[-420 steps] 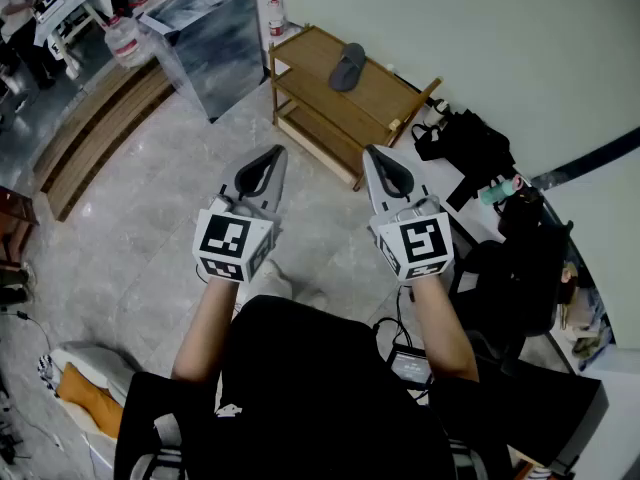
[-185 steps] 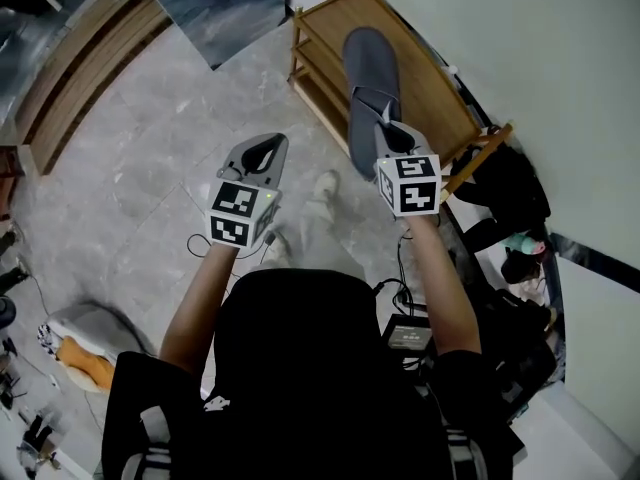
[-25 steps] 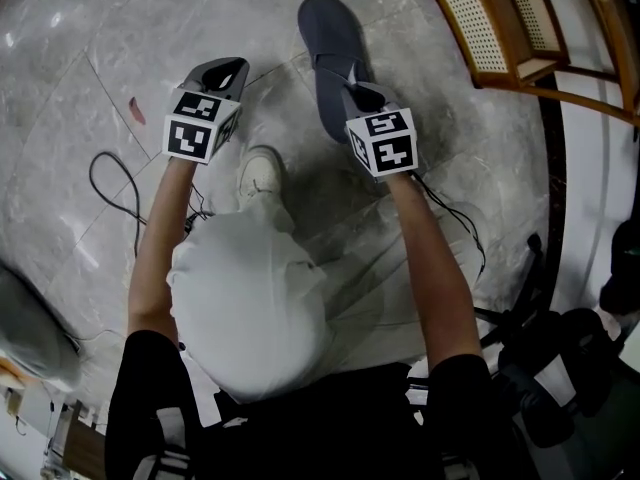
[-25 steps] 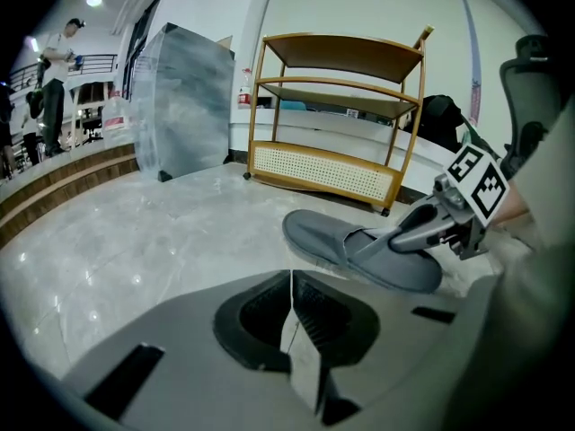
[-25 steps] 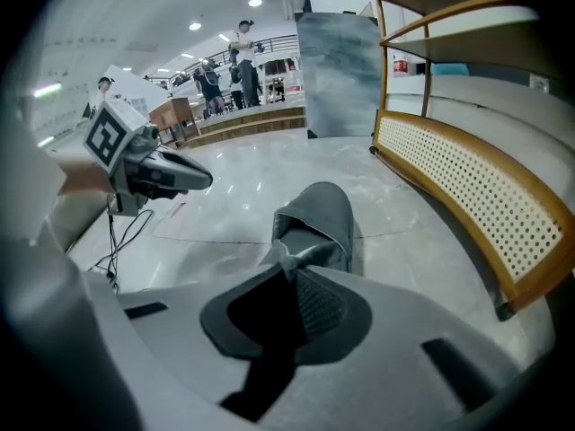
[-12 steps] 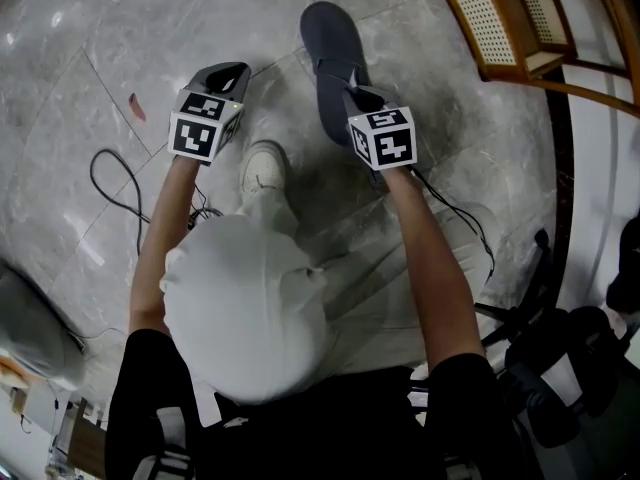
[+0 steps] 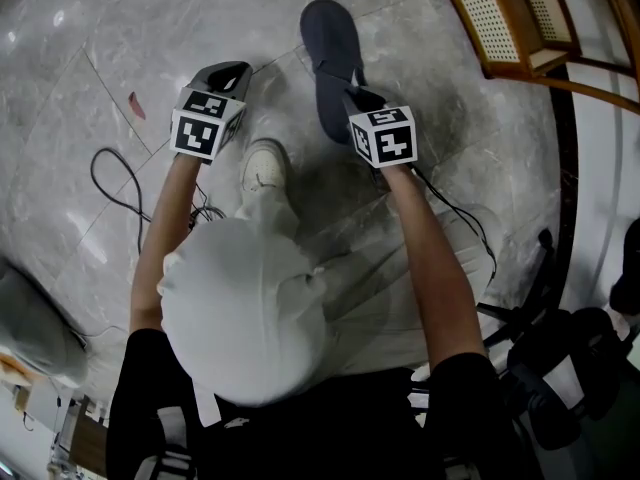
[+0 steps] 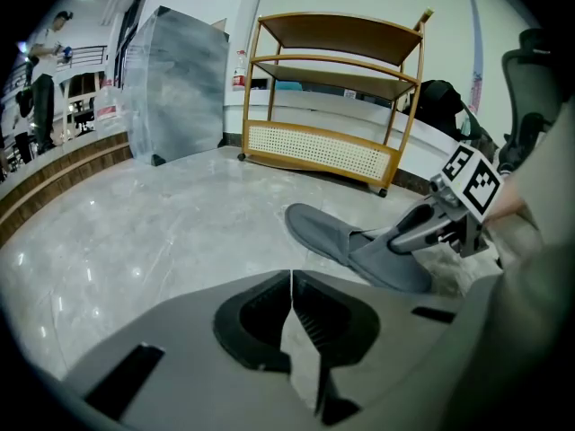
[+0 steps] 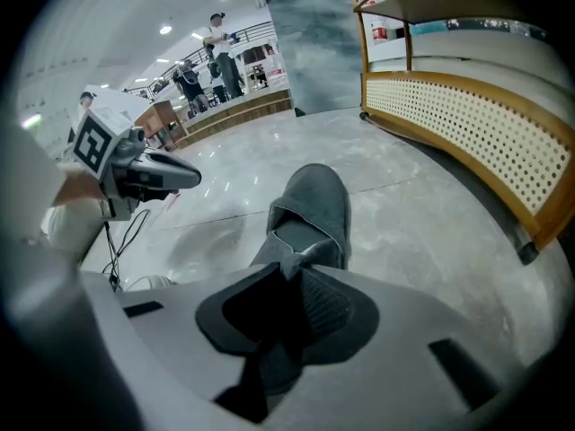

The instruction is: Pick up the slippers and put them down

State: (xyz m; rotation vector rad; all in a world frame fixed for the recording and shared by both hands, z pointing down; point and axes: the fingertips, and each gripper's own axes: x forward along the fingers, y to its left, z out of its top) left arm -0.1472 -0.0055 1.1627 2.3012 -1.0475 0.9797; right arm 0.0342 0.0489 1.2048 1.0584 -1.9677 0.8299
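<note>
While it is rested on the pale grey marble floor [image 7: 120, 28], the dark grey fabric slipper [image 7: 330, 53] is caught by the raised edge of its upper between the jaws of the right gripper [image 7: 352, 96], which are being opened. The slipper is laid near the wooden rack with a cane panel [image 7: 500, 18]. Farther from that rack, beyond the slipper, the left gripper [image 7: 232, 71] is held over the floor, its jaws pressed together on nothing.

a dark grey slipper [image 7: 333, 53] with a wide band over its top lies sole down on the pale marble floor [image 7: 120, 28]. its long flat end points away from the person, its band end nearer.
</note>
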